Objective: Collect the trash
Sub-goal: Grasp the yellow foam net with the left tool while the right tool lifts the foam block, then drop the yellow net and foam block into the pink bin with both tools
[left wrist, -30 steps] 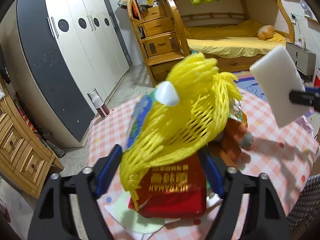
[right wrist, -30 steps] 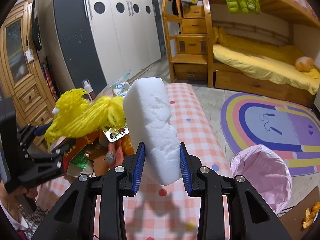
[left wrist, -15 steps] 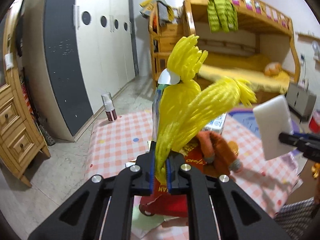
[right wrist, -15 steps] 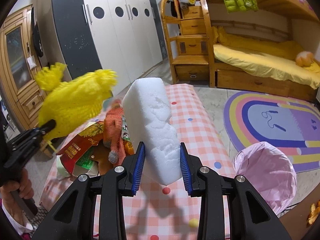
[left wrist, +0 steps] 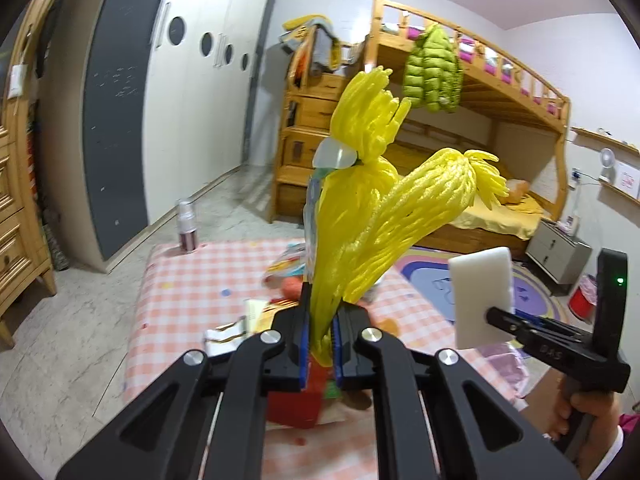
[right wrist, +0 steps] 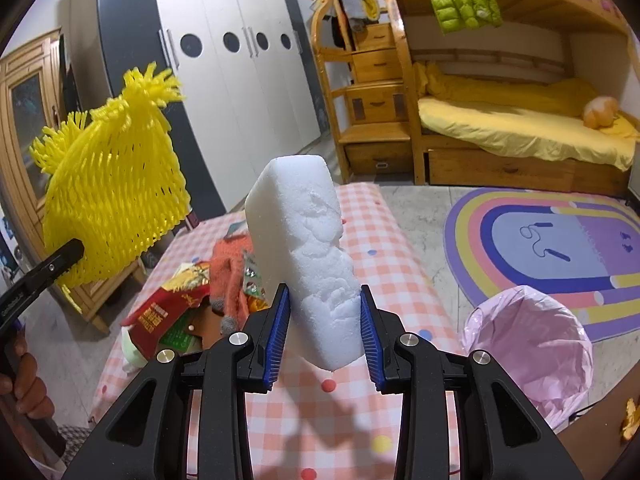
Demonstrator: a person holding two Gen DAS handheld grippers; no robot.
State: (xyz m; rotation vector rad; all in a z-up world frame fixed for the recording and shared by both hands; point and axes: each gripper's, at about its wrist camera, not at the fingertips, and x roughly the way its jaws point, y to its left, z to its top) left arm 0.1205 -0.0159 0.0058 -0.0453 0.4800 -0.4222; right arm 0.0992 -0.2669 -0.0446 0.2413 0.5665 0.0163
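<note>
Both pieces of trash were already lifted off the tabletop (right wrist: pixel 384 240), so the step in hand looked like the carry to the bin. The left gripper (left wrist: pixel 320 344) had its jaws pressed tight on the lower end of one yellow foam fruit net (left wrist: pixel 372 216), which stood up above the checked cloth at about 12 o'clock in the left wrist view. The right gripper (right wrist: pixel 324 320) had its jaws pinching one white foam block (right wrist: pixel 308 256), tilted slightly and clear of the cloth.

One pink-lined trash bin (right wrist: pixel 532 348) sat on the floor at about 4 o'clock in the right wrist view, just beside the table edge. The next move probably called for swinging the block over its mouth and spreading the jaws, then bringing the net across.

Still lying on the tabletop: one red snack packet (right wrist: pixel 160 312), one orange cloth (right wrist: pixel 228 268), one pill blister strip (right wrist: pixel 252 276), and one spray bottle (left wrist: pixel 187 226) at the far corner
</note>
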